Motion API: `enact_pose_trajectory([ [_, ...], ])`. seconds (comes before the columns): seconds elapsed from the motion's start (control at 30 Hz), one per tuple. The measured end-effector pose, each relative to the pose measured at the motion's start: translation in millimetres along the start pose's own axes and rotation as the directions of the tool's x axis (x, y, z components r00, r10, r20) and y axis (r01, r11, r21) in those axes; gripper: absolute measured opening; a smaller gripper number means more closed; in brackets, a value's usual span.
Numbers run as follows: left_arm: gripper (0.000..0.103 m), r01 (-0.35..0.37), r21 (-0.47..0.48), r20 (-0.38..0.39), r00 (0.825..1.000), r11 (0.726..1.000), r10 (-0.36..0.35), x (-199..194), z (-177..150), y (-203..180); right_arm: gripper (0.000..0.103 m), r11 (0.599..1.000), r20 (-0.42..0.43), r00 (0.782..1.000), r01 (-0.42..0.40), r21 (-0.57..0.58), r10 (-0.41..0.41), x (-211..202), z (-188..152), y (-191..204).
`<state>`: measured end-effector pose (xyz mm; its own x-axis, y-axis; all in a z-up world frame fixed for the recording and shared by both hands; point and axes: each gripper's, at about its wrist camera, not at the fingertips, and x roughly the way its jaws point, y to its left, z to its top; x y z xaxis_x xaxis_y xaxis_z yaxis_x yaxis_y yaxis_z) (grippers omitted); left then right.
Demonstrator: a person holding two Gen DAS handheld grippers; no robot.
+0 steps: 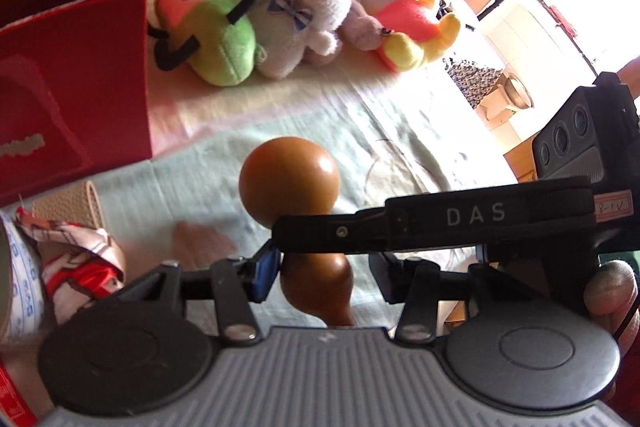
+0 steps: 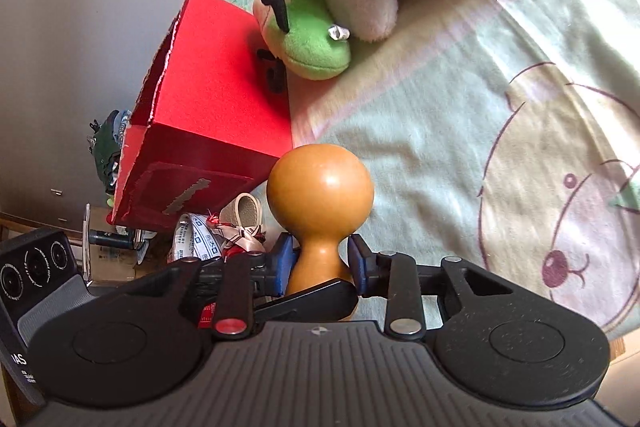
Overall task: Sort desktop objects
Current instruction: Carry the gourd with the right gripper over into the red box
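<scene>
Gourd held between two grippers

The right gripper (image 2: 318,267) clamps the brown gourd (image 2: 320,187) at its neck – the left gripper's (image 1: 324,275) fingers spread open around it, beside the red box (image 2: 208,99).

Our left gripper (image 1: 320,277) has black linkage arms with silver pivot screws, blue finger pads (image 1: 266,273), and a ribbed grey body flanked by two round black discs. At three o'clock, our right gripper (image 2: 320,263) reads "DAS" in white and carries three round lenses.
</scene>
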<state>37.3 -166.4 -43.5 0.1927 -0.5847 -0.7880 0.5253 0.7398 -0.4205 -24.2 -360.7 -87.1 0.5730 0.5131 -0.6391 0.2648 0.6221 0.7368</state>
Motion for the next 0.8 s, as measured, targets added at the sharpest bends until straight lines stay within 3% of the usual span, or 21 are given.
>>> enact_pose_trajectory([
  [0.4, 0.05, -0.025, 0.126, 0.189, 0.982, 0.992, 0.001, -67, 32, -45, 0.033, 0.983, 0.152, 0.985, -0.052, -0.175, 0.079, -55, 17, 64],
  [0.6, 0.05, -0.079, 0.177, 0.262, 0.965, 0.981, 0.03, -109, 57, -34, 0.033, 0.965, 0.176, 0.977, -0.075, -0.252, 0.121, -50, 40, 115],
  [0.8, 0.05, -0.109, 0.18, 0.316, 0.948, 0.978, 0.048, -149, 91, 3, 0.033, 0.946, 0.163, 0.976, -0.09, -0.312, 0.147, -24, 74, 173],
])
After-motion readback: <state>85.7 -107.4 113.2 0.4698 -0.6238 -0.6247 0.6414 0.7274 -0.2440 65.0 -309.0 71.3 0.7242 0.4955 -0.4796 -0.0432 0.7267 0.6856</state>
